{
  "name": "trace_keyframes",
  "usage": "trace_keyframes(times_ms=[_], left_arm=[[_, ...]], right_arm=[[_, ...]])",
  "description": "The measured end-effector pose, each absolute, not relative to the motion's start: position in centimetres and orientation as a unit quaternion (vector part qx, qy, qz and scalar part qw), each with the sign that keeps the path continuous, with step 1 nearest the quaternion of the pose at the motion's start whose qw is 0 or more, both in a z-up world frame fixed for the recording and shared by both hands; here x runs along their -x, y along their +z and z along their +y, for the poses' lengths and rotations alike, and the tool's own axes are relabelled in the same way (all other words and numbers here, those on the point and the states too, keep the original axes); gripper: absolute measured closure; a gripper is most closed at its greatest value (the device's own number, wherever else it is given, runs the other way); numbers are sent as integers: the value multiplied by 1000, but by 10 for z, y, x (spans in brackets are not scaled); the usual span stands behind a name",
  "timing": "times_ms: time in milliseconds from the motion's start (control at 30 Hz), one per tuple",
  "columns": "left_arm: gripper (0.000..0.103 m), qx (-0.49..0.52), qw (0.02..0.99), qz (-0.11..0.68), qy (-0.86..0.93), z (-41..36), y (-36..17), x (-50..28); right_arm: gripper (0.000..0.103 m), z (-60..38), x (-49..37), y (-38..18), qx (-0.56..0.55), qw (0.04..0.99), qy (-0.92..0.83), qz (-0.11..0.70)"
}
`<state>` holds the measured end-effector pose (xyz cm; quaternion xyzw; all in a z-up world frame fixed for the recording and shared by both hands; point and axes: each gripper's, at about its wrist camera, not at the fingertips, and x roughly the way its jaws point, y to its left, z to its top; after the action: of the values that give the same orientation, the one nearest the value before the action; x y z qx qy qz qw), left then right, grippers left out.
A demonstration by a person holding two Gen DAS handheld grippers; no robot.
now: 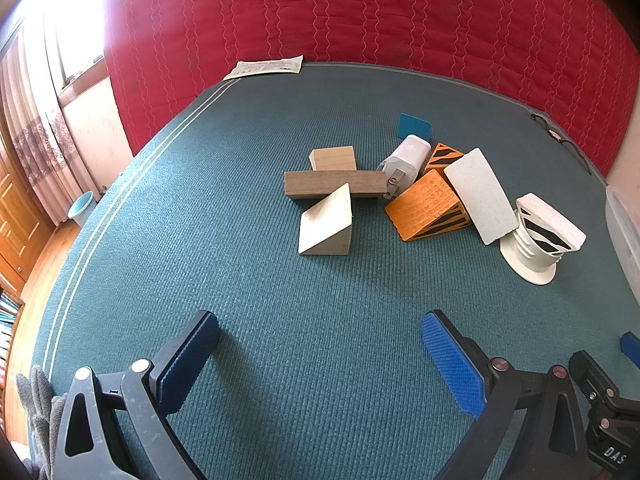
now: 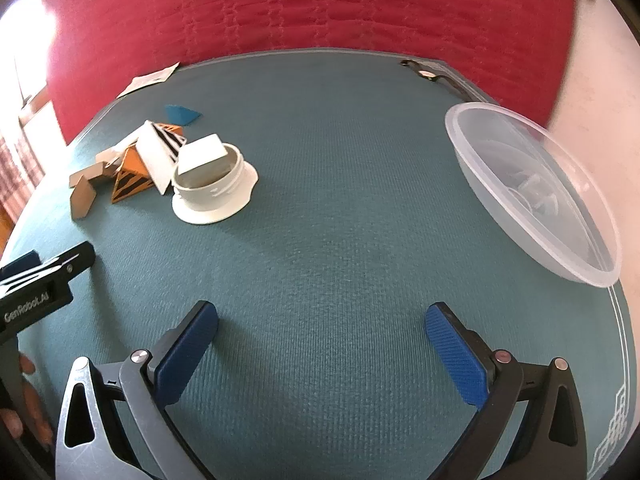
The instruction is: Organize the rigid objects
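Note:
A pile of rigid objects lies on the teal mat: a pale wooden wedge, a dark wooden bar, a light wooden block, a white charger plug, an orange striped wedge, a white slab, a white ribbed cup with a white striped block in it, and a blue card. My left gripper is open and empty, short of the pile. My right gripper is open and empty over bare mat, with the cup far left.
A clear plastic bowl stands at the mat's right edge. A red quilted mattress backs the mat. A paper sheet and eyeglasses lie at the far edge. The left gripper's body shows at the left of the right wrist view.

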<state>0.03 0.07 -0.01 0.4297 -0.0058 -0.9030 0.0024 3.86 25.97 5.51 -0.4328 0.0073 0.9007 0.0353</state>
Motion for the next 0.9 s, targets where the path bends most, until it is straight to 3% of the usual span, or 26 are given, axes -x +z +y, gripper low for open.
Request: trace_keyframes(times_ms=[600, 900], left_arm=[[0, -433, -10, -8, -901, -2, 1, 2], [0, -433, 0, 33, -901, -19, 5, 10]], right_arm=[[4, 254, -27, 65, 434, -38, 899, 41], [6, 253, -25, 66, 430, -39, 901, 41]])
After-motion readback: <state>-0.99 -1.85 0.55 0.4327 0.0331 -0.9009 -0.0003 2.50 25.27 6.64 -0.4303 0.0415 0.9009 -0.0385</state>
